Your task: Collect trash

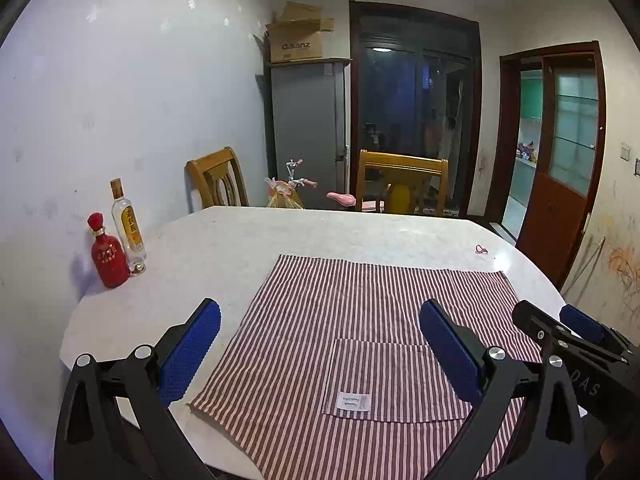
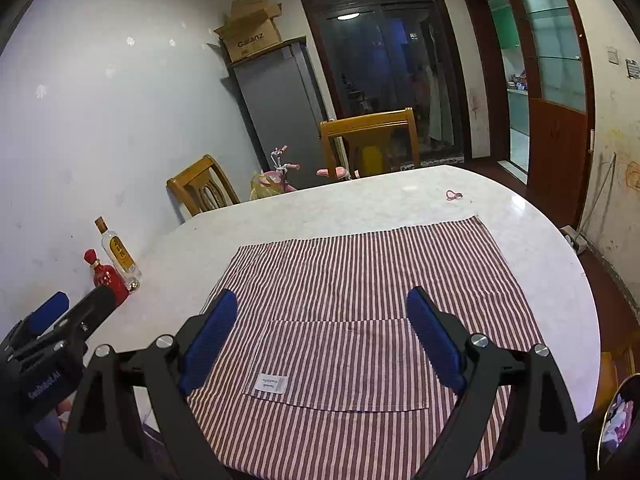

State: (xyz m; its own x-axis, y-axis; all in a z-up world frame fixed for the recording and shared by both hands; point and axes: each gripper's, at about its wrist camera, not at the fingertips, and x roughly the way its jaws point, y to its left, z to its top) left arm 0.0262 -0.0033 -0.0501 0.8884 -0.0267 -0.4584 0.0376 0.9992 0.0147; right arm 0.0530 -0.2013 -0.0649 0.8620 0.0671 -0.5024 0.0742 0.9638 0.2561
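White marble-look oval worktop (image 1: 248, 240), mostly bare. Red-and-white striped cloth with a patch pocket (image 1: 360, 320) lies flat on the near half, under both tools. Against the wall on the left: clear glass bottle with a yellow label (image 1: 128, 224), touching the red ceramic bottle with a ball stopper (image 1: 107, 254). Both stand upright; can't tell if they're empty, so I wouldn't class them as trash. Only obvious trash candidate: small pink loop-shaped scrap (image 2: 454, 195) on the bare worktop beyond the cloth's far right corner, well apart from both tools.

Left tongs (image 1: 320, 352) spread wide, nothing held. Right tongs (image 2: 322, 340) likewise wide and empty, hovering over the pocket.

Judgement: right tongs are the nearer pair. Come in low and nearly flat, tips straddling the loop, close slowly. It's thin and light, easy to flick away. Bin location unclear.
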